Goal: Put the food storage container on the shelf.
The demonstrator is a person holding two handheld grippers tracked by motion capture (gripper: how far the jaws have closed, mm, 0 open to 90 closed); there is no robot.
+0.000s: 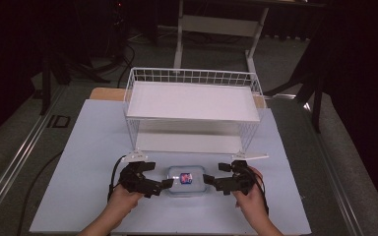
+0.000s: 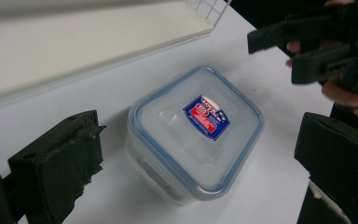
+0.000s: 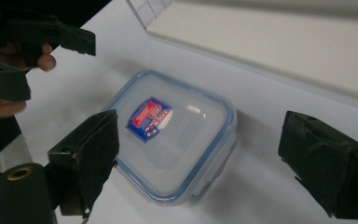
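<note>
A clear square plastic box with a blue-rimmed lid and a red and blue label lies on the white table top, near its front edge. My left gripper stands just left of the box, my right gripper just right of it, each pointing inward at it. In the left gripper view the box lies ahead between the wide-apart jaws of my left gripper, which do not touch it. In the right gripper view the box likewise lies untouched between the spread jaws of my right gripper.
A white wire rack with an upper and a lower shelf stands right behind the box. Its lower shelf edge runs close past the box. Cables trail from both grippers. Dark floor and a desk frame lie beyond the table.
</note>
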